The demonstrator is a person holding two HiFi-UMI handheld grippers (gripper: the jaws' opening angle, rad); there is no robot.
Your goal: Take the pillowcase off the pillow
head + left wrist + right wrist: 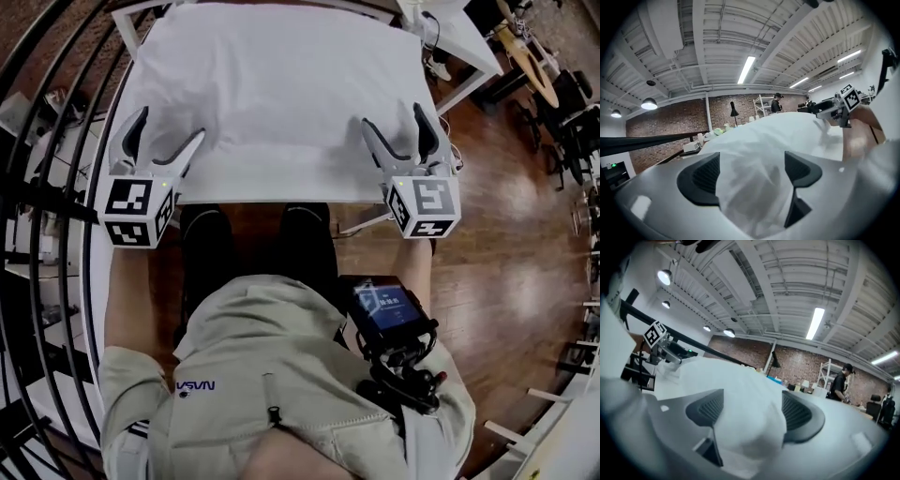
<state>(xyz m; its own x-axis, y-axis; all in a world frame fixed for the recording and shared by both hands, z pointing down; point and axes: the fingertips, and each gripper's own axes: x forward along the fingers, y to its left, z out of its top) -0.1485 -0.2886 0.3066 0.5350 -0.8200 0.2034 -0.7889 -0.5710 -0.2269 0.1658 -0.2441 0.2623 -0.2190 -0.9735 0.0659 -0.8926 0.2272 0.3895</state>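
Observation:
A white pillow in its pillowcase (281, 84) lies flat on a white table (272, 186). My left gripper (169, 127) sits at the pillow's near left corner with its jaws spread. At the near right corner my right gripper (394, 117) is spread the same way. In the left gripper view, rumpled white fabric (754, 183) lies between the left gripper's (750, 173) dark pads without being pinched, and the right gripper's marker cube (850, 97) shows across the pillow. In the right gripper view a bulge of pillowcase (750, 427) fills the gap of the right gripper (752, 411), with its pads apart.
Black curved railings (37, 187) run along the left. Another white table (459, 47) and chairs stand at the back right on the wooden floor (506, 234). The person's legs are under the table's near edge. Another person (841, 380) stands far off by shelves.

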